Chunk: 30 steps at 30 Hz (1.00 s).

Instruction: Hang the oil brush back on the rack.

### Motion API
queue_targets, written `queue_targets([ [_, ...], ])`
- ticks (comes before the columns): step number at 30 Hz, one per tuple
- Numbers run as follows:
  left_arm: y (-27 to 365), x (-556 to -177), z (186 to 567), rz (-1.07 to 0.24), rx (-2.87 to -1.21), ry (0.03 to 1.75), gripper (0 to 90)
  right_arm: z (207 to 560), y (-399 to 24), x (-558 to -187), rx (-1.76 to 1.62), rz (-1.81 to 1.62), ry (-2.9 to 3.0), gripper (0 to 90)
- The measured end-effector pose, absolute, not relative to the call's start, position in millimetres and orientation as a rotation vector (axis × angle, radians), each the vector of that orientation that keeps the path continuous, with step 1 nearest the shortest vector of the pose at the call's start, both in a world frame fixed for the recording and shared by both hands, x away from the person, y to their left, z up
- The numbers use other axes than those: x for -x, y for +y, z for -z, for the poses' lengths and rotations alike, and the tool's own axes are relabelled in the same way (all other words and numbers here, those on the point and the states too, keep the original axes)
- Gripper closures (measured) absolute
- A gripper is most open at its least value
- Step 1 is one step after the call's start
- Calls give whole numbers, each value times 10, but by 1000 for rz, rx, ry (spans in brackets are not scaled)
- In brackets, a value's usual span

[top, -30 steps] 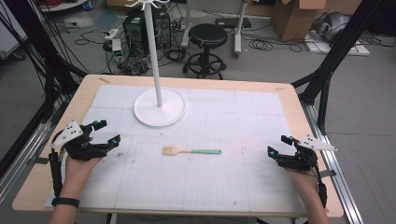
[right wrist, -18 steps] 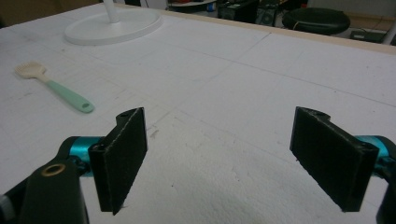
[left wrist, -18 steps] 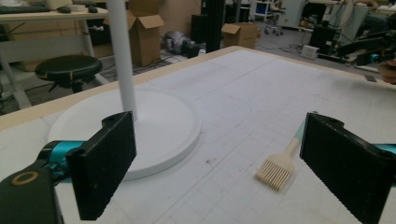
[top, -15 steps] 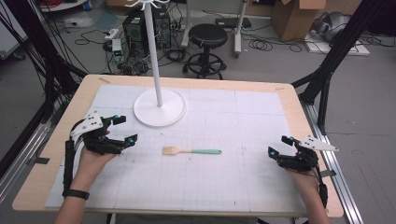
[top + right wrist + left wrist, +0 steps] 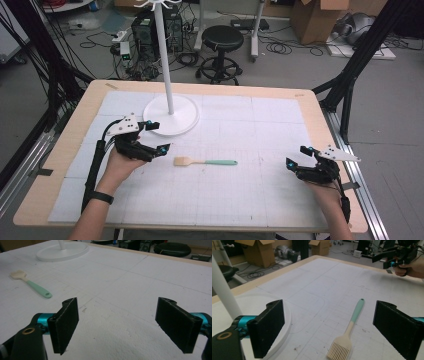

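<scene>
A pastry brush point(image 5: 205, 161) with cream bristles and a mint-green handle lies flat on the white mat, bristles pointing left. My left gripper point(image 5: 159, 136) hovers open just left of the bristles, jaws wide apart. In the left gripper view the brush point(image 5: 349, 332) lies on the mat ahead, between the spread jaws of my left gripper point(image 5: 329, 306). My right gripper point(image 5: 296, 156) rests open near the table's right edge, well clear of the handle's end. In the right gripper view the brush point(image 5: 30, 283) lies far off at the left, beyond my right gripper point(image 5: 118, 302), which holds nothing.
A white stand with a round base point(image 5: 171, 114) and a thin pole point(image 5: 162, 55) stands behind my left gripper, close to its far jaw. The wooden table edge point(image 5: 310, 95) frames the mat. A stool point(image 5: 222, 37), cables and boxes sit on the floor beyond.
My left gripper has moved right and slightly forward from the table's left side, up to the brush's bristle end. The right gripper and the brush have stayed put.
</scene>
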<state>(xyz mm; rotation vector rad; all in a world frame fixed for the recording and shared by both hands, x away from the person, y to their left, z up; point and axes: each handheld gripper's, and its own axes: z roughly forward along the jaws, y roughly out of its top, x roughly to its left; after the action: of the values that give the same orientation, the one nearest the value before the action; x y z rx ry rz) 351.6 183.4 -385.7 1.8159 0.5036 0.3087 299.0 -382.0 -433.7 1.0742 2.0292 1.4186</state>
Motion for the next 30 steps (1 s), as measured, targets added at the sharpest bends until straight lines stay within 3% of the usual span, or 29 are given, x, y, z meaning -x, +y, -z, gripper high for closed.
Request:
queue_targets([
  [30,778,-3715,4268,-149,-2077,316,116,4342,-3816,-2993,-1081,-1428,2038,183],
])
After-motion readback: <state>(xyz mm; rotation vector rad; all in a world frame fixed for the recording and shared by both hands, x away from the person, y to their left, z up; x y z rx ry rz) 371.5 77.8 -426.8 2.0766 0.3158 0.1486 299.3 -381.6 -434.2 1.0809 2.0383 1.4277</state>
